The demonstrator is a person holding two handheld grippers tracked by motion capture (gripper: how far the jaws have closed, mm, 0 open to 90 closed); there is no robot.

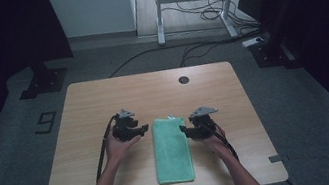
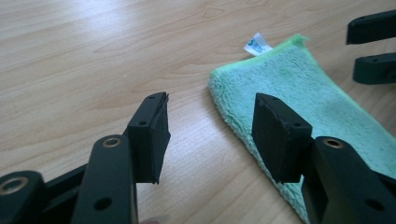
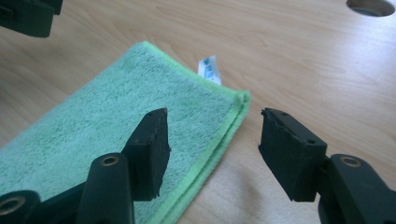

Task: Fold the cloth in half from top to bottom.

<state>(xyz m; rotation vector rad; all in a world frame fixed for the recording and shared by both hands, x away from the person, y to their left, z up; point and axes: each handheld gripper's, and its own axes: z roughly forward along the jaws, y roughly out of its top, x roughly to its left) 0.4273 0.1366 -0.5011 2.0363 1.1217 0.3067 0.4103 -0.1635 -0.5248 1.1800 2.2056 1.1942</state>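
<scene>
— Left gripper point(image 1: 144, 128): held in a hand point(image 1: 120, 148), jaws spread wide, nothing between them. Parked just beside the long left edge of the folded green microfibre towel point(image 1: 172, 150), near its far corner.

— And seen along those jaws?

— Straddling that edge of the towel point(image 2: 308, 98): one pad over bare wood of the light wooden desk point(image 2: 93, 56), the other over green pile. Cannot tell whether touching or hovering.

— Right gripper point(image 1: 184, 130)?

— Released as well, jaws far apart, gripping nothing. Sits at the towel's right edge, near the far corner, across the cloth from the left one. Held by the other hand point(image 1: 216, 143).

— From its own camera?

— One pad above the towel point(image 3: 93, 121), the other over bare desk point(image 3: 303, 65) just past the doubled hem.

— Where is the towel itself?

— Flat on the desk point(image 1: 102, 98), lengthwise, between the two grippers and running back towards the near edge. Folded into a narrow strip, two layers showing at the hem.

— Anything else by the towel?

— Small white care label point(image 3: 209, 69) with blue print, sticking out from the far short edge. Round cable hole point(image 1: 184, 80) farther off, beyond that same edge.
</scene>
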